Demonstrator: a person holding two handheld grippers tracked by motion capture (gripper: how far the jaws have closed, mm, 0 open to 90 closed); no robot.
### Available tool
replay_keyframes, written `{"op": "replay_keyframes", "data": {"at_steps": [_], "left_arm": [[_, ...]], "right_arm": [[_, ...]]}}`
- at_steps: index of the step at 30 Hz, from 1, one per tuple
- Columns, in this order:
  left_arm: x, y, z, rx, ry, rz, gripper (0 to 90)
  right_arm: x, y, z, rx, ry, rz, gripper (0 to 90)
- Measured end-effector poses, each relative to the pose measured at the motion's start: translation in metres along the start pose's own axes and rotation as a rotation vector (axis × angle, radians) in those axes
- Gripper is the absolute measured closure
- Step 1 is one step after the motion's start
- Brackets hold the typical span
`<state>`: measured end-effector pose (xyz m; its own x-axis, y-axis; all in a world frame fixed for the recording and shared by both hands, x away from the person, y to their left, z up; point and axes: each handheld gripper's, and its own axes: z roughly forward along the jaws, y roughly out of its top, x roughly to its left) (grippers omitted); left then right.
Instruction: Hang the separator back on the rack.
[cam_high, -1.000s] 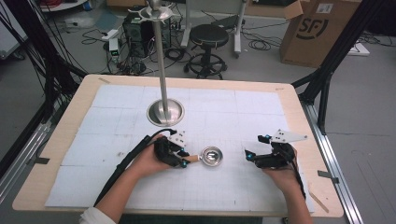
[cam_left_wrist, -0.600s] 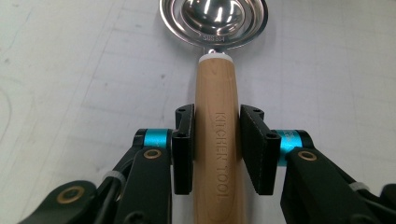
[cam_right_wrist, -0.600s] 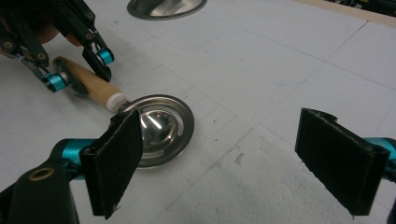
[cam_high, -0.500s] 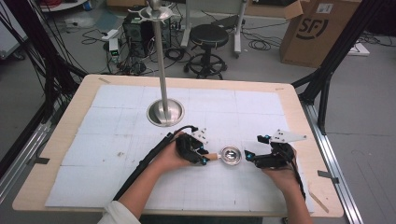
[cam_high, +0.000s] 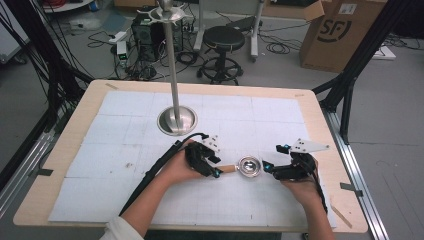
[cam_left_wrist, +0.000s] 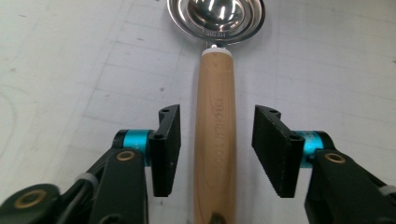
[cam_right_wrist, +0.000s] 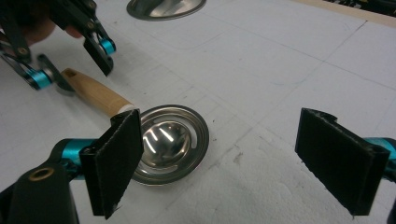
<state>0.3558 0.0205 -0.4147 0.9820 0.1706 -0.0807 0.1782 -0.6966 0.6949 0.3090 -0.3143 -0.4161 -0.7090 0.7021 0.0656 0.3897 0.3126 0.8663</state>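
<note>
This looks like a lab or workshop. A wooden table (cam_high: 320, 130) under gridded white sheets stands in a black frame (cam_high: 370, 45), with cables (cam_high: 75, 25), a stool (cam_high: 224, 40), a cardboard box (cam_high: 337, 32) and what may be a computer (cam_high: 145, 30) on the grey floor (cam_high: 390, 130).

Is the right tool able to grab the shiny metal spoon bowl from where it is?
Probably yes. The right tool is open, and the round shiny metal spoon bowl lies just ahead of its jaws on the white table cover with nothing between. The left tool, just opened, straddles only the wooden handle.
</note>
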Motion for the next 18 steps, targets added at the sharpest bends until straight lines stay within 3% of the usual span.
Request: {"op": "replay_keyframes", "data": {"at_steps": [10, 18], "left_arm": [[-0.004, -0.039, -0.070, -0.162, 0.095, -0.089, 38.7], [-0.002, -0.068, -0.107, -0.237, 0.158, -0.140, 31.1]], "right_arm": [[0.001, 0.000, 0.000, 0.009, 0.000, -0.009, 14.0], [0.001, 0.000, -0.002, 0.005, -0.002, -0.001, 14.0]]}}
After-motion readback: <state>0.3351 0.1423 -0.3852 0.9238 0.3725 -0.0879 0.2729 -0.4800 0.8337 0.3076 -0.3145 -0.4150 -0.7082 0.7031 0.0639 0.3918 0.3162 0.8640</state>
